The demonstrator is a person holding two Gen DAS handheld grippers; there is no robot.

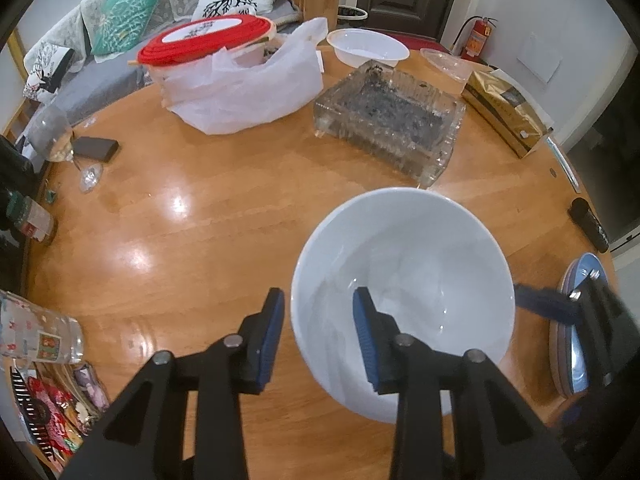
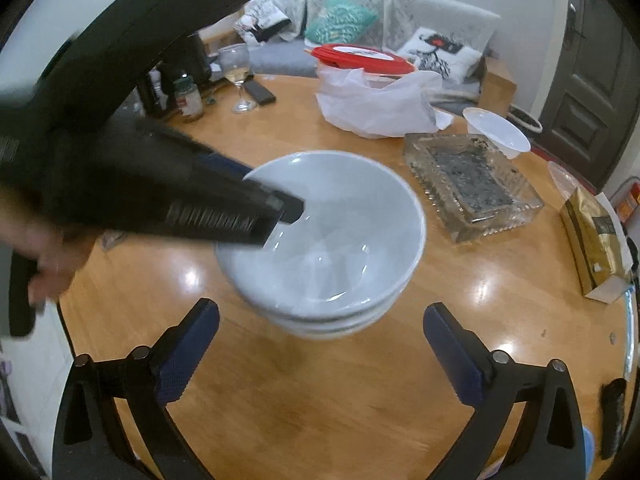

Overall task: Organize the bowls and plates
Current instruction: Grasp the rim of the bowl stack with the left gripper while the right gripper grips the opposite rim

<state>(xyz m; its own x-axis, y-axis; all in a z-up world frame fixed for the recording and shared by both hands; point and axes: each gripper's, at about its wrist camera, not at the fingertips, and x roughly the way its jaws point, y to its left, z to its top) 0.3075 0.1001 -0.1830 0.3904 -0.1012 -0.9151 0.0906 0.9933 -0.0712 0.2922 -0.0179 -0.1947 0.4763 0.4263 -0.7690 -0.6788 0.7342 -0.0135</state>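
Closest in, the left gripper (image 1: 318, 332) has its fingers (image 1: 370, 336) set astride the near rim of a white bowl (image 1: 416, 264), one finger inside the bowl and one outside; there is a visible gap to the outer finger, so the fingers are parted and I cannot tell whether they touch the wall. From the right wrist view that bowl sits as the top of a stack of white bowls (image 2: 320, 320) standing on the wooden counter (image 2: 320, 400), toward its near edge. The right gripper (image 2: 320, 344) hangs just short of the stack with its fingers spread wide and nothing between them. In the left wrist view a blue plate (image 1: 576, 364) lies at the counter's right edge, beside the right gripper's fingers.

Farther back, near the counter's middle, sits a ribbed glass tray (image 1: 388, 120) with dark contents. Behind it, toward the far edge, stand a white plastic bowl (image 1: 366, 46) and a white plastic bag (image 1: 240, 88) holding a red-lidded container (image 1: 208, 38). A gold packet (image 1: 504, 112) lies at the right edge, and a wine glass (image 2: 237, 76) stands near the far left edge.
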